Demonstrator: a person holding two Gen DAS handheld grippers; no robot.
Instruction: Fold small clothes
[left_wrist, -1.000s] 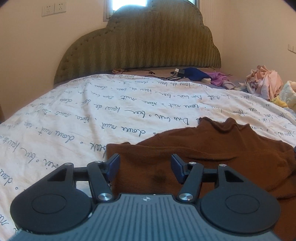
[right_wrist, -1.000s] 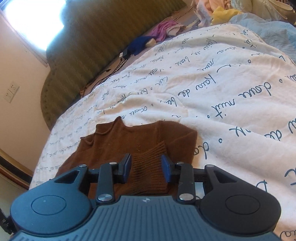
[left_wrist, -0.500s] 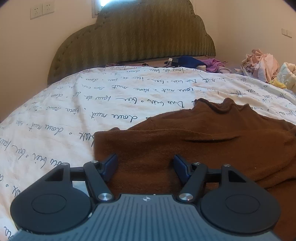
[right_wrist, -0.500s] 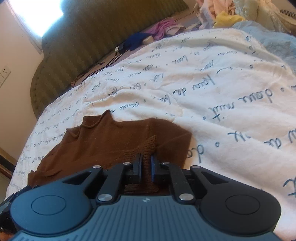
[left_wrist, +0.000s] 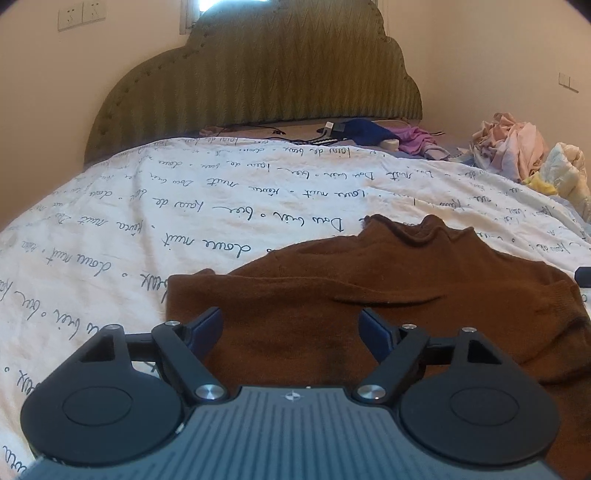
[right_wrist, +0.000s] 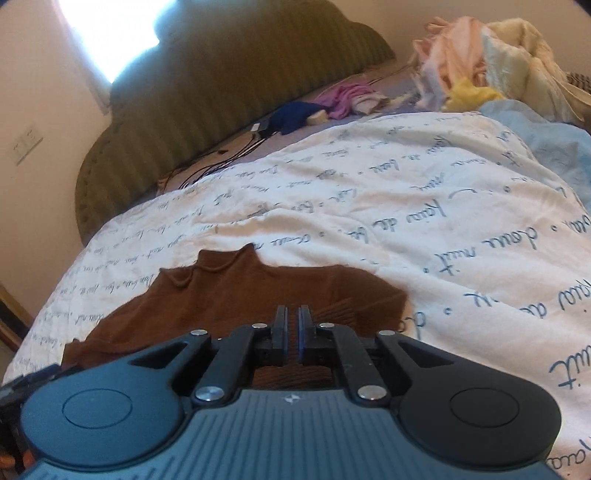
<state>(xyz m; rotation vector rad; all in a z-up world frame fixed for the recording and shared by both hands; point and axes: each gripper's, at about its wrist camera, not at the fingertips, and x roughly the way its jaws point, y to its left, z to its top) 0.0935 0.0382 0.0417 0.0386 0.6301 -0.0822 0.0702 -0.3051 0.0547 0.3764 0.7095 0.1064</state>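
Observation:
A brown knit sweater (left_wrist: 388, 295) lies on the white quilt with script print, collar pointing toward the headboard. One sleeve is folded across its body. My left gripper (left_wrist: 291, 328) is open, its blue pads spread over the sweater's near left part, just above the cloth. In the right wrist view the sweater (right_wrist: 236, 295) lies ahead and to the left. My right gripper (right_wrist: 292, 325) is shut on the sweater's ribbed cuff or hem edge at its near right corner.
The quilt (left_wrist: 221, 206) covers most of the bed. A green padded headboard (left_wrist: 258, 74) stands at the far end. Cables, a blue cloth (left_wrist: 365, 131) and a pink cloth lie by it. A heap of pale clothes (left_wrist: 517, 147) sits at the right.
My right gripper closed on the ribbed edge of the sweater and tilted more level. My left gripper dropped closer to the sweater and stayed open.

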